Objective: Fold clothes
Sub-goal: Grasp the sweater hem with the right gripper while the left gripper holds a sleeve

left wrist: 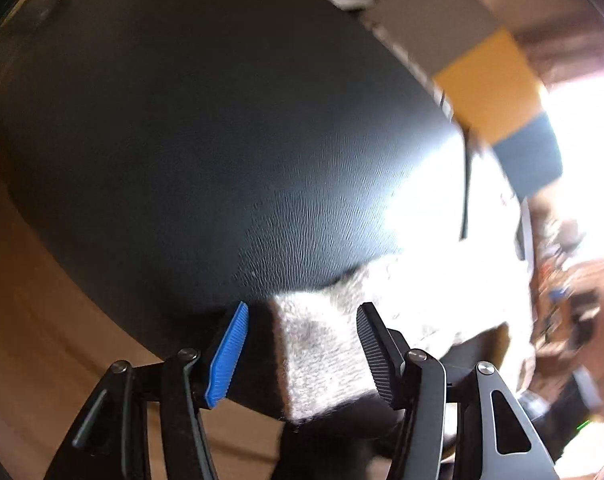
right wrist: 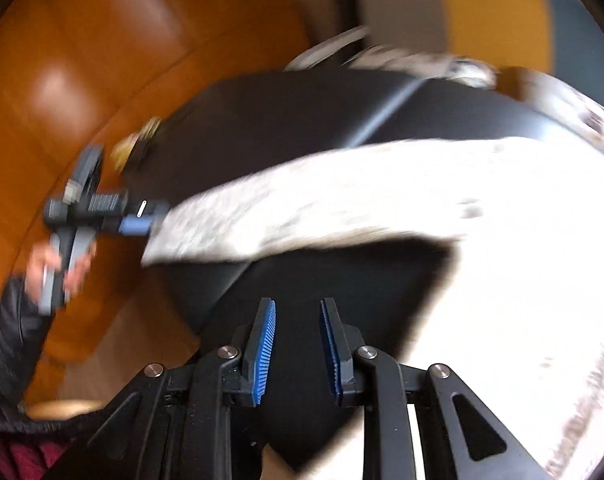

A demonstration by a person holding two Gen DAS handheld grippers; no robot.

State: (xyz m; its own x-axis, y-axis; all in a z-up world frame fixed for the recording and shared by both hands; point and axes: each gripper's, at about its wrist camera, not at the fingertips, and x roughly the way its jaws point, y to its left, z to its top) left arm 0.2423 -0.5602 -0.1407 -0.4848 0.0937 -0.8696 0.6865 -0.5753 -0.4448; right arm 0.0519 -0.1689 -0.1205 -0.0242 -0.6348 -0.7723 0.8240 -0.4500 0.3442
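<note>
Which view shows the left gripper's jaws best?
The left wrist view: the left gripper stands open around a corner of the pale garment, pads clear of it. The right wrist view shows it small and blurred.

The black cushion looks like grained leather with a soft sheen. On it lies a fuzzy, pale knit garment. Beside the cushion, glossy orange-brown leather upholstery.
</note>
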